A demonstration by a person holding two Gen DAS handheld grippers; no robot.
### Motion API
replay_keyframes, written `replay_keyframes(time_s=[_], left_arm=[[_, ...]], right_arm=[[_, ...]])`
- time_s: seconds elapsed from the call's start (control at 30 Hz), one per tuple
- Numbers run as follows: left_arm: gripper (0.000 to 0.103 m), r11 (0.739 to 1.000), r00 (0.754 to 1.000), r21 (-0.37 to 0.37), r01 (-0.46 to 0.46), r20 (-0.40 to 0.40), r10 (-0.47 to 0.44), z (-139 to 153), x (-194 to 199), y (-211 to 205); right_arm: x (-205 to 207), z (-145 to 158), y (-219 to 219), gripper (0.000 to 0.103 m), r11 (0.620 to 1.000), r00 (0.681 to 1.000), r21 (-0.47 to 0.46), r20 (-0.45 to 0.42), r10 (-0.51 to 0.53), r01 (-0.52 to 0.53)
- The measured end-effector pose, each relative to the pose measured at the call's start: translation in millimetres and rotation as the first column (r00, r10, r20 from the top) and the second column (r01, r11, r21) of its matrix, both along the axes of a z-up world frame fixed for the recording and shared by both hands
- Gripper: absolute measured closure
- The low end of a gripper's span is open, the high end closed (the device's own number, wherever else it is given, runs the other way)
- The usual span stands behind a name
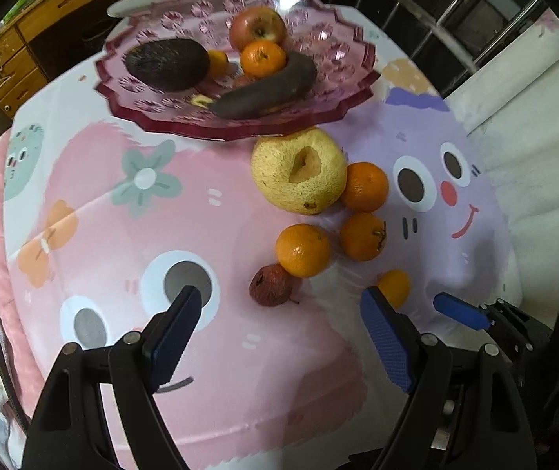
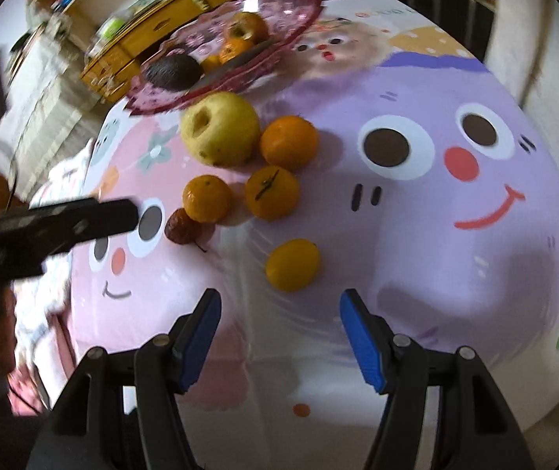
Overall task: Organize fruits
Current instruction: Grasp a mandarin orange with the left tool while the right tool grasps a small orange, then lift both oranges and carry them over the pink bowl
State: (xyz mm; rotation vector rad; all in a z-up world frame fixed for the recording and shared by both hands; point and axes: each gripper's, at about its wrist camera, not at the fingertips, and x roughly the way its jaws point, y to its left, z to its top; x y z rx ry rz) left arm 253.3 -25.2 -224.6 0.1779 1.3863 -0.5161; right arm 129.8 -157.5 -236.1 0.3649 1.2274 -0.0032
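My right claw (image 2: pixel 277 307) hangs spread and empty, the small yellow-orange citrus (image 2: pixel 293 264) just ahead between its fingers, presumably my next pick. My left claw (image 1: pixel 281 305), also apart, faces the wrinkled dark-red fruit (image 1: pixel 271 285). The scalloped pink glass bowl (image 1: pixel 342 74) waits beyond.

Partly hidden behind the left gripper's right finger (image 1: pixel 387 337): small yellow fruit (image 1: pixel 395 287). Blurred beyond the pink fruit plate (image 2: pixel 240 43): wooden drawers (image 2: pixel 150 35), contents unreadable.
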Motion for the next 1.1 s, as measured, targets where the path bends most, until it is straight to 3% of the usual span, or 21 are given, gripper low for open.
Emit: replay_keyframes(time_s=[0.5,0.7,0.87,0.93,1.0,1.1], left_arm=[[0.024,0.996,0.995,0.051,0.071,-0.073,-0.067,-53,24,-32],[0.037,0.995,0.992,0.046,0.089,-0.089,-0.085,-64,27,-37],[0.046,0.994,0.993,0.041,0.102,-0.056,-0.1,-63,27,-40],[0.058,0.994,0.993,0.028,0.103,-0.054,-0.101,-63,28,-42],[0.063,0.994,0.992,0.01,0.106,-0.064,-0.105,-62,28,-44],[0.063,0.994,0.993,0.02,0.108,-0.057,-0.107,-61,29,-45]], right_arm=[[13,-16,15,0.053,0.969,0.976,-0.131,0.02,0.215,-0.211],[19,-19,16,0.057,0.953,0.965,-0.164,0.02,0.263,-0.257],[23,-21,19,0.058,0.941,0.956,-0.184,0.021,0.293,-0.284],[24,-21,19,0.061,0.939,0.955,-0.189,0.025,0.296,-0.286],[23,-20,18,0.066,0.938,0.954,-0.195,0.033,0.298,-0.287],[25,-21,18,0.068,0.936,0.952,-0.198,0.036,0.305,-0.292]])
